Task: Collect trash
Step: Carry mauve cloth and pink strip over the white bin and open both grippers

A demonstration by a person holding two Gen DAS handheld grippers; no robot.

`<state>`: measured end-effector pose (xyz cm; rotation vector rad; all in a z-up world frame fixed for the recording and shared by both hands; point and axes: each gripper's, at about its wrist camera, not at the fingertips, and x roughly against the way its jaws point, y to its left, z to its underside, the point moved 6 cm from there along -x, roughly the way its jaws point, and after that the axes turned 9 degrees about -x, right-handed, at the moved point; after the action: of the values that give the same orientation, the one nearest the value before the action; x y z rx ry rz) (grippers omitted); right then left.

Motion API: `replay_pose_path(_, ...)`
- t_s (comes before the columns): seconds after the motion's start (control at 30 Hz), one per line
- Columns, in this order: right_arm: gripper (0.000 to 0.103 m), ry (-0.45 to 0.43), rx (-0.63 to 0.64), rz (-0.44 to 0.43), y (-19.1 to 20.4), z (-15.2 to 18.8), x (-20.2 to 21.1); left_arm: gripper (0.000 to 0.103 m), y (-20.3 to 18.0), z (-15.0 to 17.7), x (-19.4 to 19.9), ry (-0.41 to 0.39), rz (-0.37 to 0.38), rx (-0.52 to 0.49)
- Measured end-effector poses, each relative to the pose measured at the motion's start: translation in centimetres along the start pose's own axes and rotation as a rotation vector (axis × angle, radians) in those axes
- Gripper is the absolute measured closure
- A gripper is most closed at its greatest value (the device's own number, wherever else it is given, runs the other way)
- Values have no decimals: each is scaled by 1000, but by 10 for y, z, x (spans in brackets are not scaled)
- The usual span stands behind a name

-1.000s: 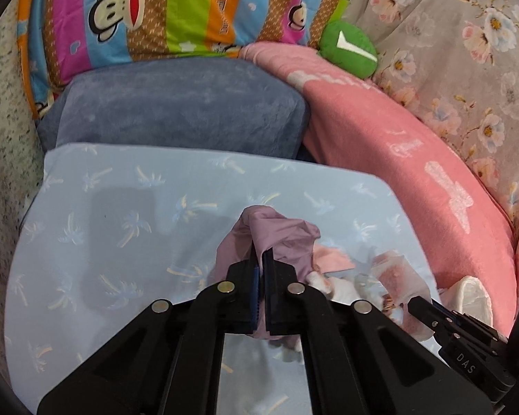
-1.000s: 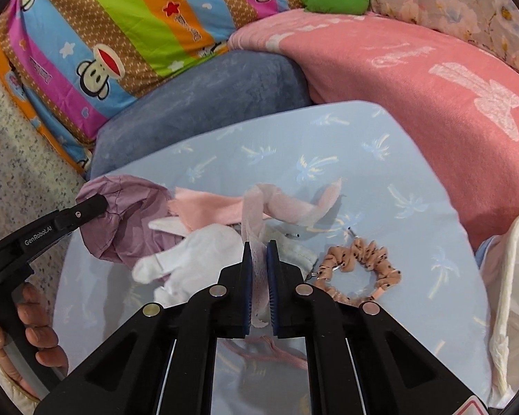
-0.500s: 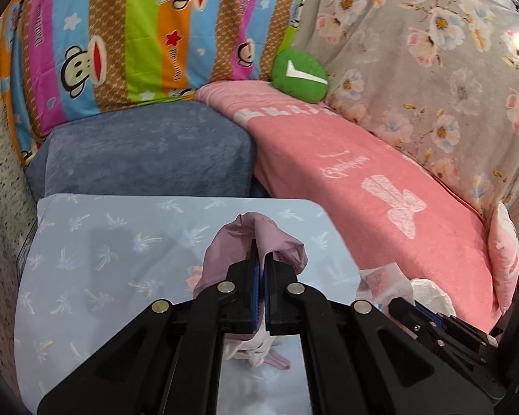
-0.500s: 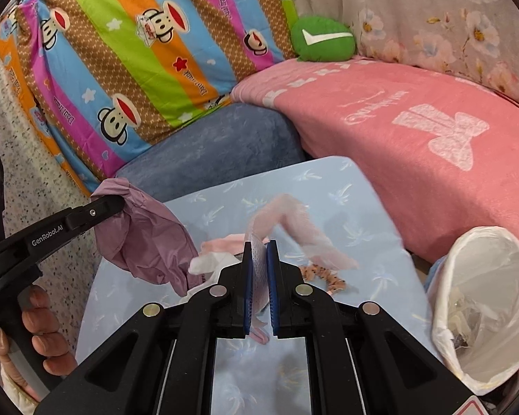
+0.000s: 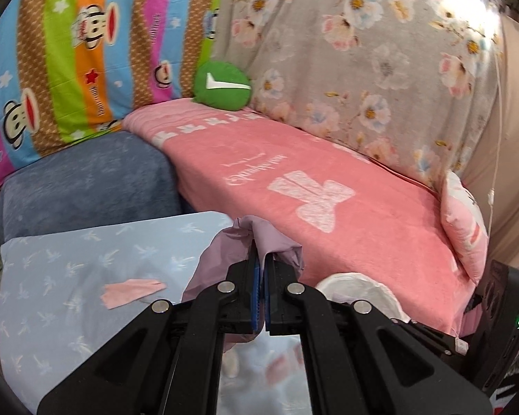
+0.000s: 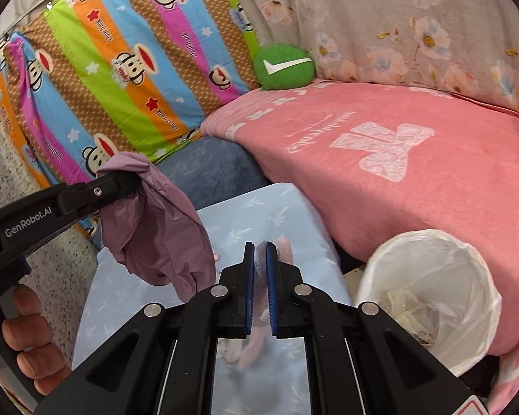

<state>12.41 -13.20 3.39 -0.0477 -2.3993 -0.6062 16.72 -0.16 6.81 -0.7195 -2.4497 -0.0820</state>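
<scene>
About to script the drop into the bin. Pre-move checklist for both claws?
1. Left claw shut on purple bag: ok.
2. Right claw shut on pinkish wrapper: ok, though the wrapper is blurred.
3. Trash bin open-topped, liner in place: ok.
4. Room left in the bin: ok, only some scraps at the bottom.
5. Purple bag hanging clear of the blue cloth: ok.
6. Cloth cleared of trash: not ok, a pink scrap lies on it.
</scene>
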Motion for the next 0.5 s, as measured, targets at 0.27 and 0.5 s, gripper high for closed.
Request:
replay_pose_path(0.27, 97, -25, -77, 55, -69, -9, 20, 102, -71, 1, -28, 43, 112, -51)
replay_pose_path(0.5, 97, -37, -140, 108, -125, -13, 29, 102, -119, 5, -48, 81, 169, -101)
